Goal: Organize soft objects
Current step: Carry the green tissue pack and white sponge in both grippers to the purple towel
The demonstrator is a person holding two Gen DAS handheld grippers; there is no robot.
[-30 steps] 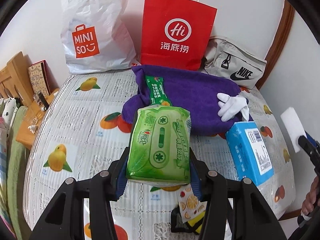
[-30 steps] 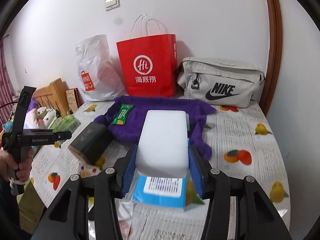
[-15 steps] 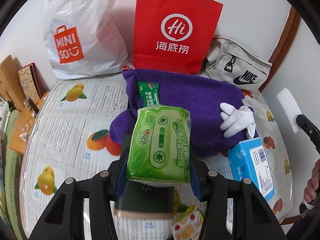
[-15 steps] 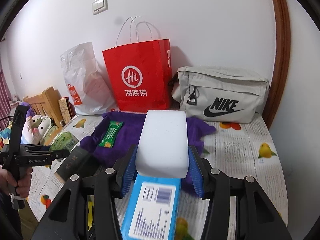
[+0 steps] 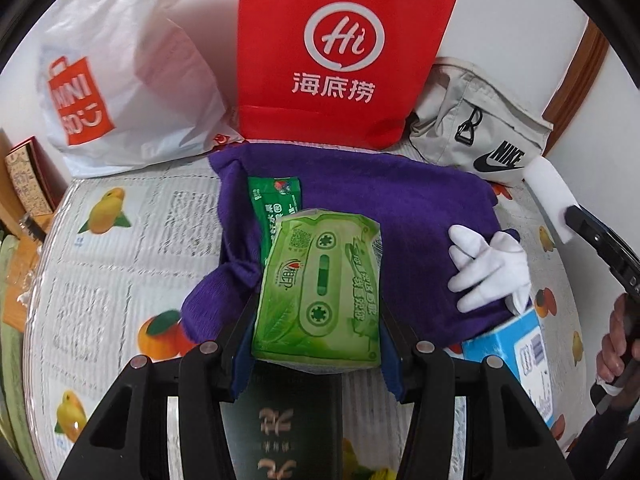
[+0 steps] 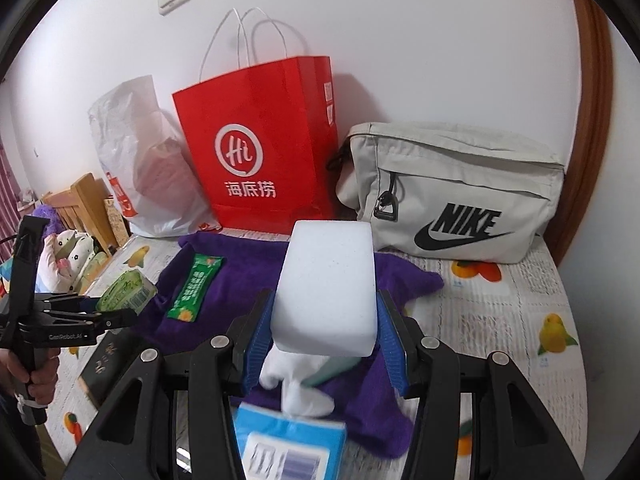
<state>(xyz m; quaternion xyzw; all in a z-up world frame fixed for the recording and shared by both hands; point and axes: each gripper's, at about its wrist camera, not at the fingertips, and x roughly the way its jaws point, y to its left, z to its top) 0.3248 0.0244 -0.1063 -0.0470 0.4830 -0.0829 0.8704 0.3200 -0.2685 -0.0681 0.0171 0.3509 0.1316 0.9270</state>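
A: How far along can the sorting be judged to be?

B: About midway, it would seem. In the left wrist view a green tissue pack (image 5: 320,288) is seen pinched between the pads of the left gripper (image 5: 316,320), at the lower centre of the frame, above the purple towel (image 5: 400,216). In the right wrist view a white sponge (image 6: 326,288) is clamped the same way in the right gripper (image 6: 326,336), at frame centre.

A: So neither has been put down?

B: Not yet. Both are held clear of the table (image 5: 120,240). A green sachet (image 5: 276,204) is already lying on the towel, and a white glove (image 5: 488,268) rests on its right edge, touching the blue tissue box (image 5: 516,344). A dark box (image 5: 288,420) lies under the left gripper at the bottom of the frame. Whether the red bag (image 5: 340,52), the white bag (image 5: 120,92) or the grey bag (image 6: 452,188) at the top of the frames is meant as a destination cannot be told.

A: And how are the held things oriented?

B: The pack's long axis is run up the frame, away from the camera, leaning a little to the right at the top; its printed face is turned toward the lens. The sponge's long axis is likewise pointed away along the fingers, toward the gap between the red and grey bags, with its broad face upward.

A: What is left?

B: Both held items must be placed, and the glove probably gathered.
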